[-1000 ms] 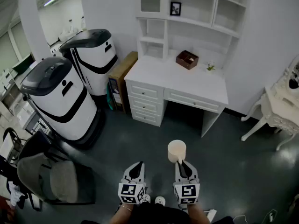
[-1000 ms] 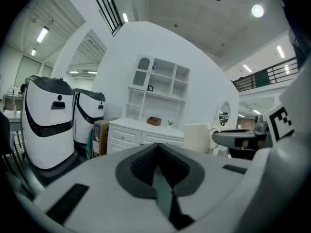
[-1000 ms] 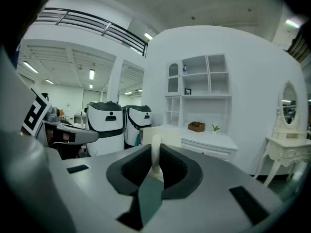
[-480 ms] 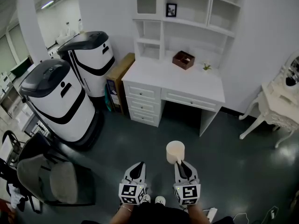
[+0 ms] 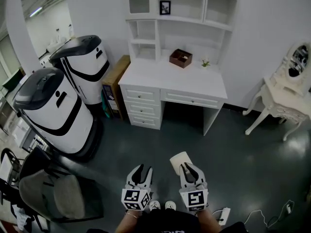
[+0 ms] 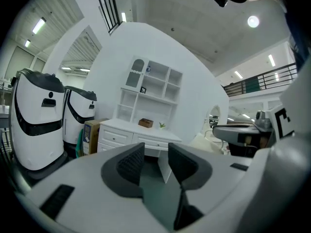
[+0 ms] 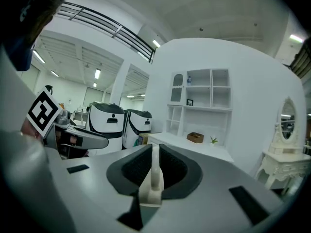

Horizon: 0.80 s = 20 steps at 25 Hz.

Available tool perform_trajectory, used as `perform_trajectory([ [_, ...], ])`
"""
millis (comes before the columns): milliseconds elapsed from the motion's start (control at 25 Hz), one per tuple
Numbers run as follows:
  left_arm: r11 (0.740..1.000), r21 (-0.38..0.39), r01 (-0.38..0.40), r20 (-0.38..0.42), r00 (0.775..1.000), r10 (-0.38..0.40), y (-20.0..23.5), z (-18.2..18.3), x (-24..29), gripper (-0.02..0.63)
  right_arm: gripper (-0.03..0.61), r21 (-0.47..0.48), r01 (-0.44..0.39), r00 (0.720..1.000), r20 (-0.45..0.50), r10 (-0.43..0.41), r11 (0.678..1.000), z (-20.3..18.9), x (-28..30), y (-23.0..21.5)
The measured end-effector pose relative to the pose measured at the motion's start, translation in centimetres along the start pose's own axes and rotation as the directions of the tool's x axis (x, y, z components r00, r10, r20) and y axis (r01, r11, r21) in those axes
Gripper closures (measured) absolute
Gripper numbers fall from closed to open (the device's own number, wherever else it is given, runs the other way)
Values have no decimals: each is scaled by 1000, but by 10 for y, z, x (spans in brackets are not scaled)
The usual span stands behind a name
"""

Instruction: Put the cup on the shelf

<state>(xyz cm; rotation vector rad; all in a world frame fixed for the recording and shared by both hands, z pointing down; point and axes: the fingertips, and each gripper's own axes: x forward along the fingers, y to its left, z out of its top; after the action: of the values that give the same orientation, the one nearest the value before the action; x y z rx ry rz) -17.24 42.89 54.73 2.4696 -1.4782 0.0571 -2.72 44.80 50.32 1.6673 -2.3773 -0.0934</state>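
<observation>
We have open floor [image 5: 233, 154] ahead, up to the desk [image 5: 155, 76]. Its front edge and left corner lie bare; a brown box [image 5: 181, 58] and a plant [image 5: 205, 62] stand near the back edge. The shelf [image 5: 194, 21] above has open bays, one with a picture frame [image 5: 165, 7]. Two bulky white machines [image 5: 48, 108] crowd the left.

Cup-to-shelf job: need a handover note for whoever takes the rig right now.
Left gripper: jaws opening, nothing between them.
Right gripper: jaws shut on the cup by its handle, held low over the floor.
Shelf: white unit on top of the desk, some way ahead.
Done: cup picked up.
Left: walk to the desk, set the cup on a shelf, release.
</observation>
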Motion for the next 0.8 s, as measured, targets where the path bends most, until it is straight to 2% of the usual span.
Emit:
perform_trajectory([
  [200,999,14,42,4,999,-42,9,8,3,414,521,16,47,999,11,-47,999,9,4,0],
  [480,997,24,72,9,997,-72,24,18,7,368,522,33,95,994,46,-96,995,17,14,1],
  [680,997,13,82,-25,996,-82,26,12,17,314,522,50,92,994,53,-94,995,16,23,-4],
  [800,997,5,72,-47,996,-72,28,6,27,305,522,54,78,995,57,-81,995,13,35,-11],
])
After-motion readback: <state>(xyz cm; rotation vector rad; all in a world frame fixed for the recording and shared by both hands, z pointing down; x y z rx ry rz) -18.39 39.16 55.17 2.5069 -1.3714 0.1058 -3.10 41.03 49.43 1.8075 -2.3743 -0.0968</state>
